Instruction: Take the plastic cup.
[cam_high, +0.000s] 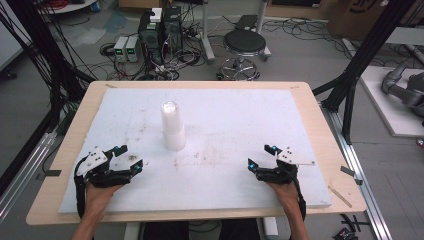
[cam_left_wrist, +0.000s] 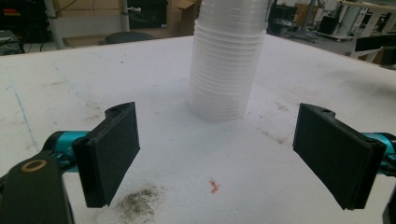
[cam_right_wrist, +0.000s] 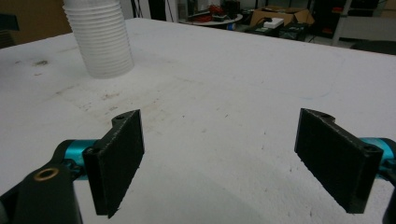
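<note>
Left gripper (cam_high: 131, 159): near-left on the white pad (cam_high: 240, 115), jaws apart w/ nothing between them; I read it as ready, not engaged. In the left gripper view the stack of clear plastic cups (cam_left_wrist: 228, 65) stands upright straight ahead of the jaws, a little right of centre, apart from both pads; a dirt smudge (cam_left_wrist: 140, 201) and a small red scrap (cam_left_wrist: 214, 186) lie on the pad in between.

Cup stack (cam_high: 173, 125): centre-left of the pad, farther from me than both tools, nearer the left one. Handling est.: light, thin-walled, flexes under squeeze, smooth and likely slippery; tall and narrow, so prone to tip. I'd grip across the ribbed rims approx. mid-height w/ light pressure; nested cups may separate if lifted by the top one.

Right gripper (cam_high: 261, 156): near-right, jaws also wide, empty; stack sits far-left of it, well apart.
</note>
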